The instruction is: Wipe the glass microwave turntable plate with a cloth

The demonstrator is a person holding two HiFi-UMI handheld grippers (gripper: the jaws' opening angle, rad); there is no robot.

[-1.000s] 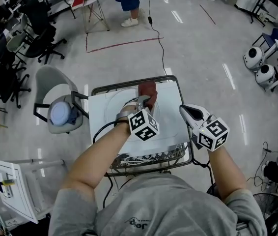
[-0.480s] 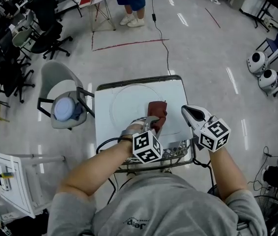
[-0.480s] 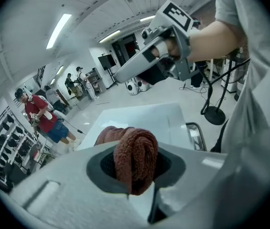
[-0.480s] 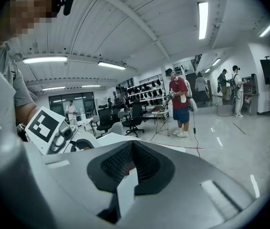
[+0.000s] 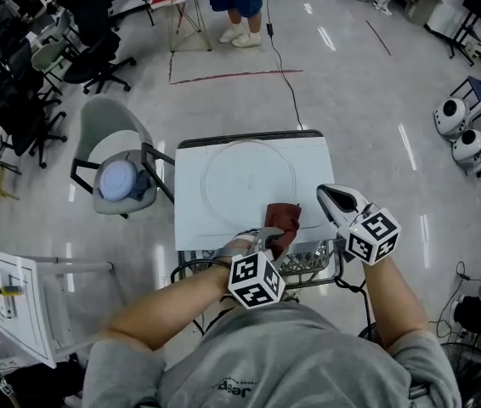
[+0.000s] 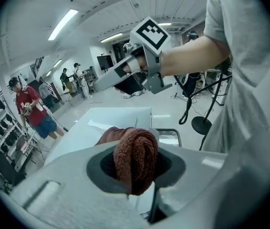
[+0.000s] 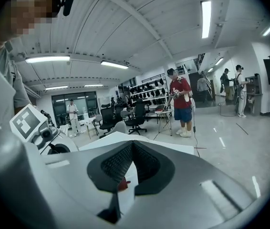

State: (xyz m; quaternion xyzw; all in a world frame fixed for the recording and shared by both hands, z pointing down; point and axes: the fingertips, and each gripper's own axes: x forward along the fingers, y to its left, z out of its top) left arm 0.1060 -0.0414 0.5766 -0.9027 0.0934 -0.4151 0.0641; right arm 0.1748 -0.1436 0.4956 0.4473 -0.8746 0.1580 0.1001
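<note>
as left gripper (image 5: 266,232), clamped on brown cloth (image 5: 285,219), drags it back to near rim of glass turntable plate (image 5: 240,172), one pass looks done; right gripper (image 5: 332,197) closed, empty.

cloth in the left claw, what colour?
Reddish-brown cloth; it shows best in the left gripper view.

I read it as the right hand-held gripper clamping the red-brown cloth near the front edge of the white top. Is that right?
Not quite: it is the left hand-held gripper that clamps the red-brown cloth. The left gripper view shows the cloth bunched between its jaws. The right hand-held gripper holds nothing. The cloth is indeed near the front edge of the white top.
</note>
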